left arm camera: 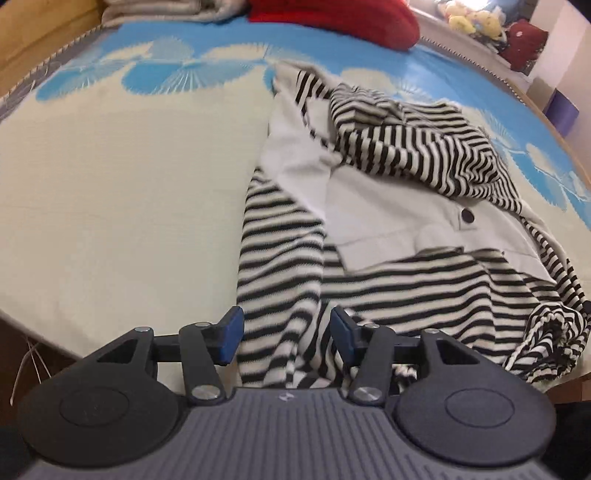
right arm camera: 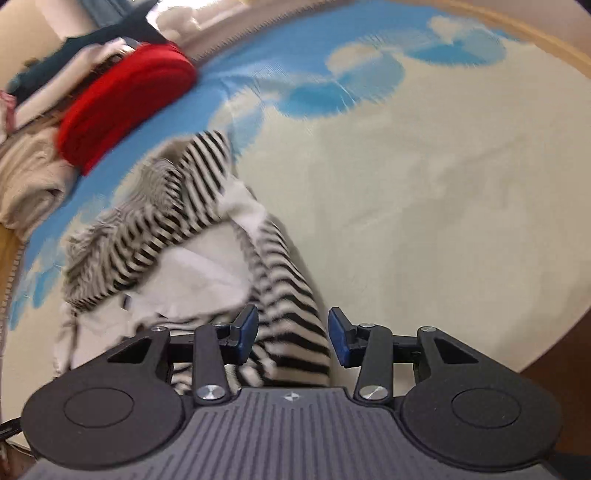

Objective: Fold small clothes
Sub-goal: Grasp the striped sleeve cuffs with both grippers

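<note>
A crumpled black-and-white striped garment with white panels and a dark button [left arm camera: 388,206] lies on the bed sheet [left arm camera: 129,184]. One striped sleeve runs toward me and passes between the blue pads of my left gripper [left arm camera: 287,334], whose jaws stand apart with no clear pinch. In the right wrist view the same garment [right arm camera: 177,236] sits left of centre. Another striped part runs between the pads of my right gripper [right arm camera: 293,334], with a slim gap beside the right pad.
The cream sheet with blue flower prints [right arm camera: 424,203] stretches wide beside the garment. A red cushion [left arm camera: 332,18] and a beige blanket [right arm camera: 26,173] lie at the far end. Plush toys [left arm camera: 472,18] sit beyond the bed. The bed's wooden edge [right arm camera: 554,350] is close.
</note>
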A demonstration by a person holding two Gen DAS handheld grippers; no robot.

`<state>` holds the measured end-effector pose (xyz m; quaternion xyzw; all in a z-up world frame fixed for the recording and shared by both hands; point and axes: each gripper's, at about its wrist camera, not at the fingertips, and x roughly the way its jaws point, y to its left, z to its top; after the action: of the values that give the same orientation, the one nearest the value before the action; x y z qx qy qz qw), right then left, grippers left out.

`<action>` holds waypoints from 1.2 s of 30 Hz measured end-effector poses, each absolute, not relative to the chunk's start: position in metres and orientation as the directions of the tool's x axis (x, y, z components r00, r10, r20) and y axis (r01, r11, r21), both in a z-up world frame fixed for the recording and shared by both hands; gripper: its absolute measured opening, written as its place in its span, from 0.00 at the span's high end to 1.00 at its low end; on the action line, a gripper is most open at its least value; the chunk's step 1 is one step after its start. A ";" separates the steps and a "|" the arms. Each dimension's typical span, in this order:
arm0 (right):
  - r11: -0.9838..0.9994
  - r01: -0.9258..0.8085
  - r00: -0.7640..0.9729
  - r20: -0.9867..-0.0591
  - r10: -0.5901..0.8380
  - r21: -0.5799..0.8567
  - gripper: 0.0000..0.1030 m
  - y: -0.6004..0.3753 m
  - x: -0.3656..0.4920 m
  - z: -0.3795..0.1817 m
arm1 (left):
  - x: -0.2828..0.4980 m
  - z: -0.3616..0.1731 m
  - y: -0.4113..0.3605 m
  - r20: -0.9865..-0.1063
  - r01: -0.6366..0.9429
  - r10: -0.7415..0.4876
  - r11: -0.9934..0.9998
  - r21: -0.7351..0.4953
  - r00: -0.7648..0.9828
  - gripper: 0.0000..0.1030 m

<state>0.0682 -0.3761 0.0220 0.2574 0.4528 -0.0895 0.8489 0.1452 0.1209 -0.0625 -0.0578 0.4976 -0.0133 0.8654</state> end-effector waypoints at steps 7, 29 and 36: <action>0.871 0.354 0.507 -0.852 0.129 0.342 0.51 -0.359 0.074 0.007 | 0.142 -0.084 0.128 -0.900 -0.069 -0.095 0.988 -0.136 0.426 0.44; 0.915 0.296 0.475 -0.873 0.109 0.275 0.93 -0.350 0.066 0.006 | 0.135 -0.070 0.105 -0.877 0.019 -0.050 0.999 -0.047 0.478 0.95; 0.846 0.318 0.616 -0.771 0.159 0.429 0.94 -0.380 0.055 0.061 | 0.125 -0.007 0.110 -0.804 0.036 -0.147 0.987 -0.155 0.577 0.95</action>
<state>0.0551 -0.3801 0.0615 0.2737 0.4355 -0.0462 0.8563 0.1254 0.1104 -0.0069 -0.0607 0.4572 -0.0516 0.8858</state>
